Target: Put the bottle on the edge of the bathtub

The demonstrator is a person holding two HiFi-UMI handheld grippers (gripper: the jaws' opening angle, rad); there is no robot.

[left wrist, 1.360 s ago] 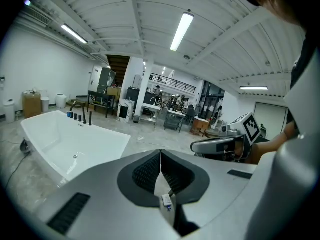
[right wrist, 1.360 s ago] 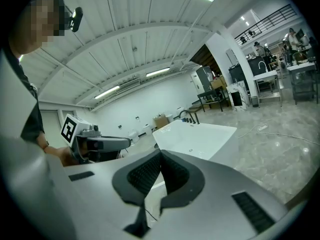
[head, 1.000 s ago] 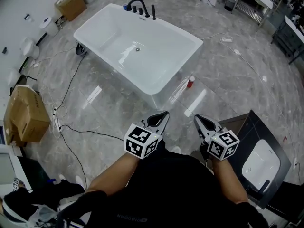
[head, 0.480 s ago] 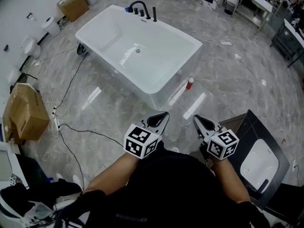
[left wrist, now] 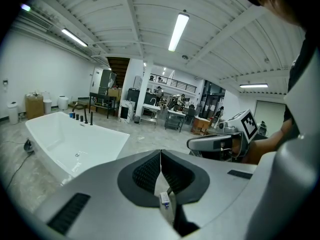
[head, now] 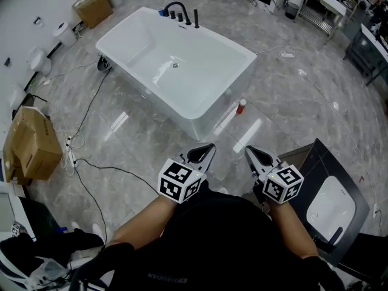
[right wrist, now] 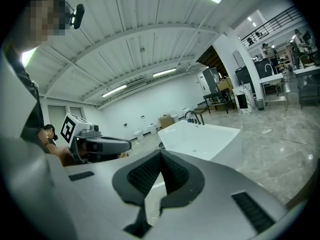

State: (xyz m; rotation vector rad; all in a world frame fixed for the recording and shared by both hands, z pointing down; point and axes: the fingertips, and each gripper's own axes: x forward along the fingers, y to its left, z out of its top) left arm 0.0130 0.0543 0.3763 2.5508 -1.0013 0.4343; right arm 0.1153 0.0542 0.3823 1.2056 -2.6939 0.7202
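The white bathtub (head: 209, 113) stands on the grey tiled floor ahead of me. A small bottle (head: 241, 106) with a red cap stands on the floor next to the tub's near right corner. My left gripper (head: 209, 147) and right gripper (head: 249, 151) are held side by side in front of my body, well short of the bottle. Both are shut with nothing between the jaws. The left gripper view shows its own pads (left wrist: 150, 173) pressed together, the tub (left wrist: 75, 144) at left and the right gripper (left wrist: 215, 143) at right. In the right gripper view the tub (right wrist: 200, 136) lies ahead.
A black faucet (head: 179, 10) sits on the tub's far rim. Cables (head: 91, 162) trail over the floor at left, beside a cardboard box (head: 33, 144). A dark cabinet with a white basin (head: 330, 208) stands close at my right. Toilets (head: 36, 59) line the left wall.
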